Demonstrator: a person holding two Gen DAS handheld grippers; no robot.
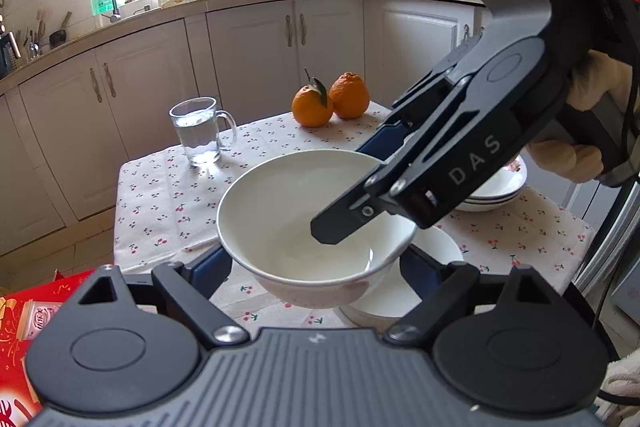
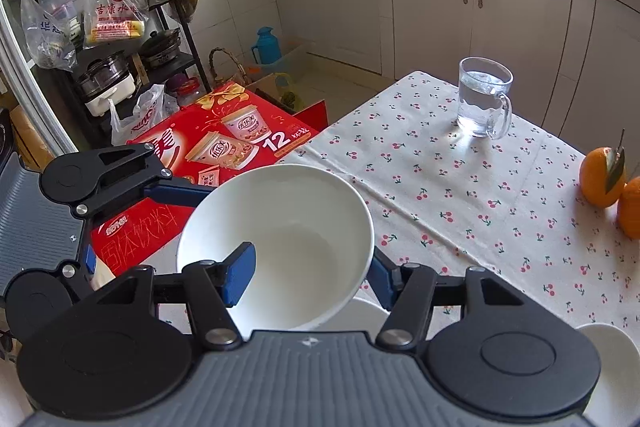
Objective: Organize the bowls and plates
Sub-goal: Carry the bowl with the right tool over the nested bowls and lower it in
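We view a table point(image 2: 460, 187) under a cherry-print cloth, with a red carton point(image 2: 224, 147) beyond its left edge, and white cabinets point(image 1: 256, 43) at the far side. Over the near left part of the table a white bowl point(image 1: 296, 211) is carried clear of the cloth above a second bowl point(image 1: 436, 251) that rests just below and to its right. The right gripper point(image 2: 308, 275) is closed across the carried bowl's rim, one blue pad point(image 2: 240, 275) inside the wall and the other outside. The left gripper point(image 1: 316, 267) stands wide, its fingers flanking the bowl low on either side; we cannot tell whether they touch it. We judge the step to be nesting: centre the carried bowl over the lower one, keep it level, descend slowly, and release only once seated. A stack of plates point(image 1: 500, 191) lies at the right; a water mug point(image 1: 198, 131) and two oranges point(image 1: 328, 103) stand far, well apart, leaving the centre cloth open
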